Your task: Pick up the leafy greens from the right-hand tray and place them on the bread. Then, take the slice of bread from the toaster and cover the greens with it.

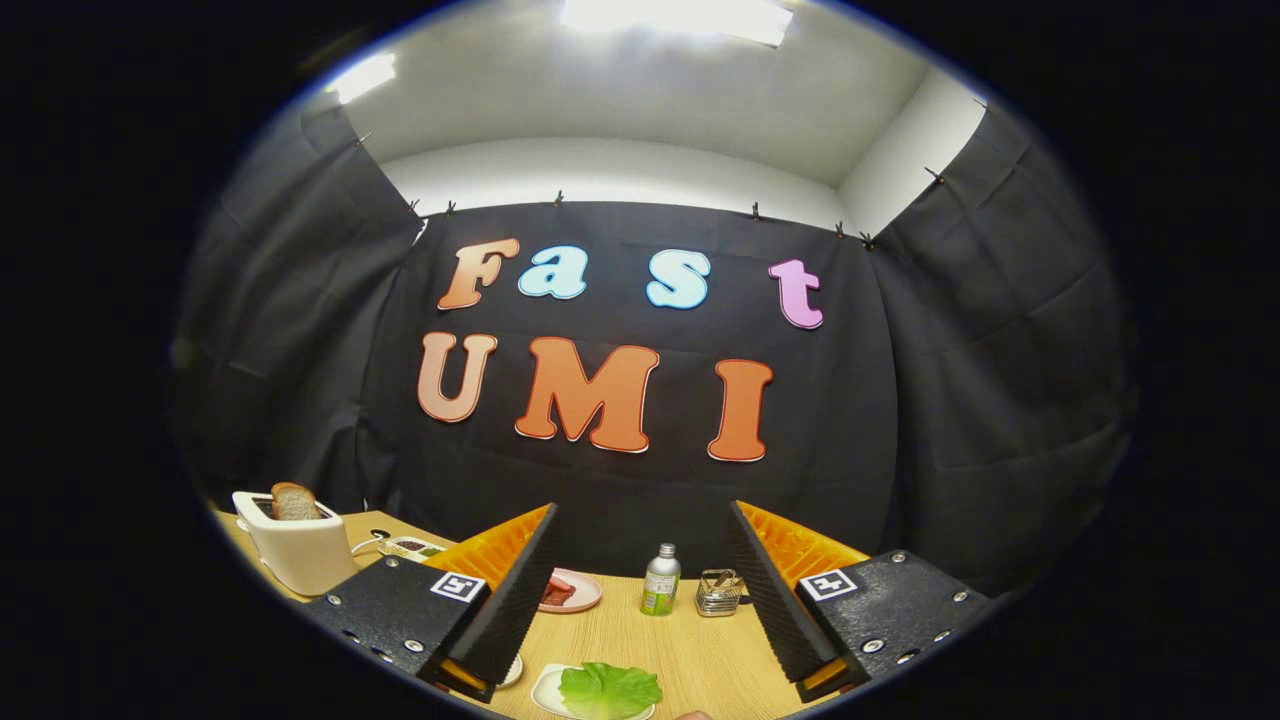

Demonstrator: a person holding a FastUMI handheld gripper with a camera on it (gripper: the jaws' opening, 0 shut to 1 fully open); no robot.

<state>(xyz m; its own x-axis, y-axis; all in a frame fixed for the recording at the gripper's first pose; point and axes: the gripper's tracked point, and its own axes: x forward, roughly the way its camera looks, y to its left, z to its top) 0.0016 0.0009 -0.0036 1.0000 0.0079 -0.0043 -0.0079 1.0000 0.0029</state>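
Gripper view: tongs hanging wide open, gripping nothing, above the surface.
Left of the tongs, bread is standing in the toaster; between the fingers and just below, leafy greens are lying on a tray, looking light, limp and tearable, so pinching a thick folded edge gently seems best.

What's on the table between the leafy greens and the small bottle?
Bare wooden table separates the leafy greens from the bottle, in the gripper view, between the open gripper fingers.

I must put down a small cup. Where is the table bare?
Bare wood lies between the open gripper fingers, bordered by the leafy green on its tray, the bottle and the pink plate. Crowded near the toaster.
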